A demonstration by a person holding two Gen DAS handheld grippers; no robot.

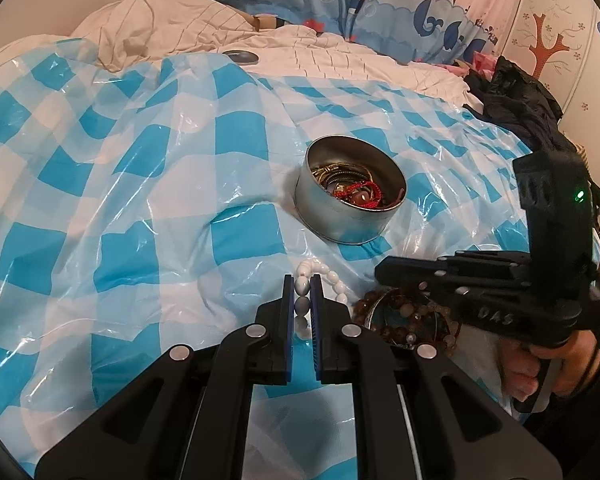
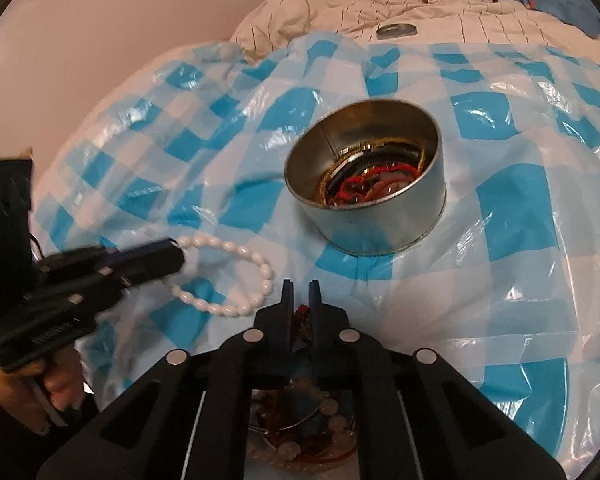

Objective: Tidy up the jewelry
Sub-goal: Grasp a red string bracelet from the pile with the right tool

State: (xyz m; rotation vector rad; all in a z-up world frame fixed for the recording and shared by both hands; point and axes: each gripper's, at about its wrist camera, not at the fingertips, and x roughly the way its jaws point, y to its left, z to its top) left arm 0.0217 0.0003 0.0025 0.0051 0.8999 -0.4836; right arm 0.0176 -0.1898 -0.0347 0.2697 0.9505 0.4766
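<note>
Nearest to you, your left gripper (image 1: pixel 302 286) is pinching one white bead bracelet (image 2: pixel 236 276), its beads squeezed between the two blue pads; the rest of the loop lies on the checked plastic sheet (image 1: pixel 140 208). Just beside it, your right gripper (image 2: pixel 301 290) has its jaws pressed nearly together on something dark red among the brown bead bracelets (image 1: pixel 408 316) heaped beneath it (at least two beaded loops and one thin metal bangle, though the heap is too tangled to count surely). Your right hand (image 1: pixel 556 364) grips that tool's handle at the edge of the left wrist view.

Farther out stands one round metal tin (image 1: pixel 350 196), open, upright on the sheet, well apart from both grippers. Inside it lie several pieces: gold bangles, a red cord, dark bands.

Beyond the sheet, one flat round metal lid (image 1: pixel 241 56) rests on the white striped bedding (image 1: pixel 172 20).
</note>
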